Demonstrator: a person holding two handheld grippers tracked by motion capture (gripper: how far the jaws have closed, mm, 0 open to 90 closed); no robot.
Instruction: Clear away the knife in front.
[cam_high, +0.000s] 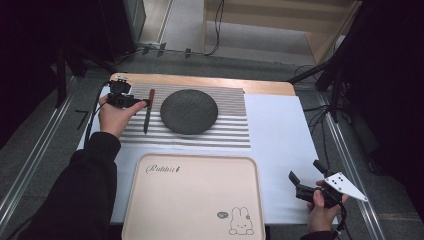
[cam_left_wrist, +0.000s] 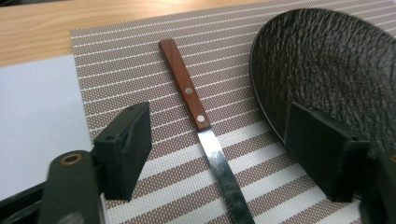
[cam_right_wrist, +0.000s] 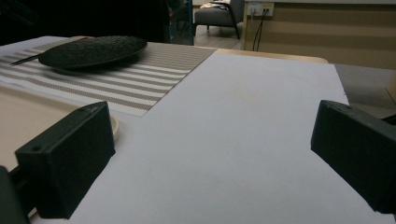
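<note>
Left claw (cam_left_wrist: 217, 154): your jaws apart, straddling knife (cam_left_wrist: 189, 91) at plate's (cam_high: 189, 111) nine o'clock; ungripped. Right claw (cam_right_wrist: 210, 158): apart, idle. Lift pending.

This looks like a lab or studio set up for recording. A table (cam_high: 280, 89) under white paper (cam_high: 280, 135) carries a staged place setting: striped placemat (cam_high: 230, 132), dark plate (cam_high: 189, 111), knife (cam_high: 148, 110), rabbit-print tray (cam_high: 195, 200). Metal rails (cam_high: 350, 170), loose cables (cam_high: 218, 20) and dark stands (cam_high: 330, 65) surround it on a carpeted floor.

Wooden table (cam_high: 200, 80): white sheet (cam_high: 280, 145), striped placemat (cam_high: 225, 132), beige tray (cam_high: 192, 200) on top.
</note>
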